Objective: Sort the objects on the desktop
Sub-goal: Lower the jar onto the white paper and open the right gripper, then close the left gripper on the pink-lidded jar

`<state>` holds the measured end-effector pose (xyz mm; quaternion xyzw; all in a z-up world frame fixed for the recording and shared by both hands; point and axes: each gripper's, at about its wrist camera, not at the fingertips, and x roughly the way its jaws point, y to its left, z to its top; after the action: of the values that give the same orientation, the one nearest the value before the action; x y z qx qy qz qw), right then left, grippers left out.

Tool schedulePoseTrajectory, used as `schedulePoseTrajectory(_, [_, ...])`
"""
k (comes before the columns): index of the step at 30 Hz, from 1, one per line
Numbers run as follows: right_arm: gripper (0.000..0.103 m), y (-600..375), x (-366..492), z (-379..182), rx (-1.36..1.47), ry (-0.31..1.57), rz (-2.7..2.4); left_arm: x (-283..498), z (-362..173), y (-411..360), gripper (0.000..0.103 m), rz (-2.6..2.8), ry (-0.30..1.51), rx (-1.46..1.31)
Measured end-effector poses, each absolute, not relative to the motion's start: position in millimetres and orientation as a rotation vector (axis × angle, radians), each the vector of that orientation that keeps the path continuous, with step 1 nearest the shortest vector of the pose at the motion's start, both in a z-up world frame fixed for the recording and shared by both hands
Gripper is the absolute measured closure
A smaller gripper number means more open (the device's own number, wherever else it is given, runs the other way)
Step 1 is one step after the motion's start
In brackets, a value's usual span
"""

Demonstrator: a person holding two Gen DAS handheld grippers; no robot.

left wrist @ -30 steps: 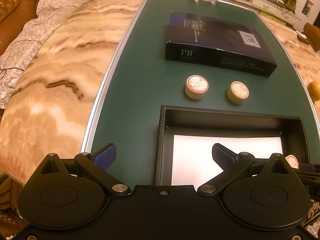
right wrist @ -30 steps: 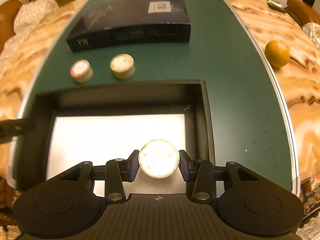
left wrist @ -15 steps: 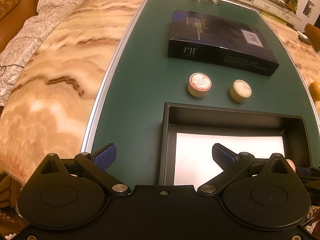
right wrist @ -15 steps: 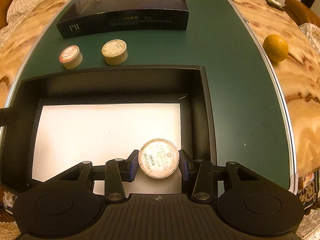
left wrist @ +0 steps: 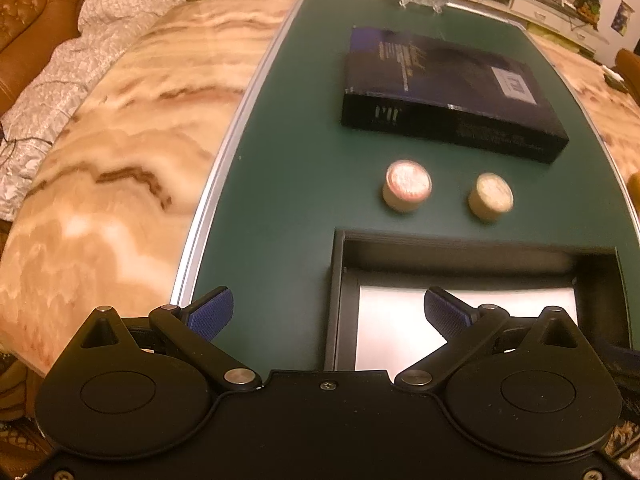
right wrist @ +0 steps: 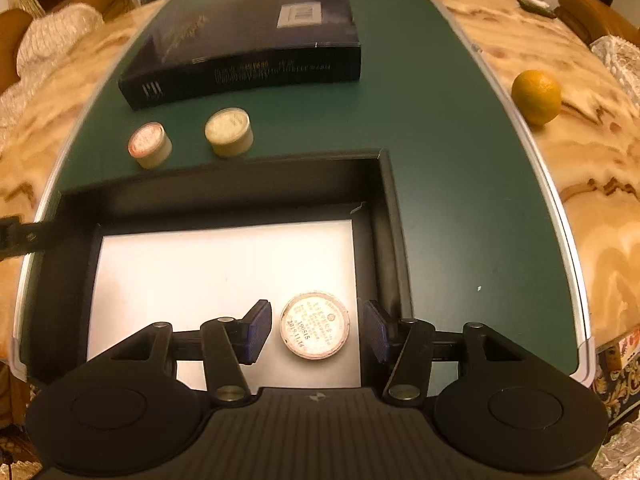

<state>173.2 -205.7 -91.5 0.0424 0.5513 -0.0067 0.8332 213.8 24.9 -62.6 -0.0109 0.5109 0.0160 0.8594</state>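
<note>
Dark green mat (right wrist: 440, 160) w/ silver edging on cream-and-brown veined marble tabletop (left wrist: 100, 160). Black open box (right wrist: 384, 200), white lining. Navy flat box (right wrist: 248, 40). Round orange fruit (right wrist: 536, 96). Blue gripper pads (right wrist: 259, 330).

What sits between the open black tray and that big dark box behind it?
Two small round tubs, one pink-lidded and one cream-lidded, stand on the green mat between tray and dark box, clearest in the right wrist view.

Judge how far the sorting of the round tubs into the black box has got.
Done: one round tub lies on the white liner of the black box, between the open pads of the right claw. In hand: nothing; the left claw is open too. Left: the pink-lidded tub and cream tub on the green mat.
</note>
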Motion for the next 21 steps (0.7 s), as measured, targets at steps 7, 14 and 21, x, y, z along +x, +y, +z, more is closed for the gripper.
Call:
schedulePoseTrajectory(7, [0.037,-216,159,-63,0.161,1.060,0.009,258,-63,9,0.000,0.028,1.041,-0.005])
schedulePoseTrajectory(14, [0.036,-234,149,-49,0.220,0.991,0.019,304,-86,-3,0.000,-0.003,1.065,-0.068])
schedulePoseTrajectory(21, [0.036,-253,149,-58,0.260,0.991,0.000,320,-108,-22,0.000,0.005,1.081,0.008])
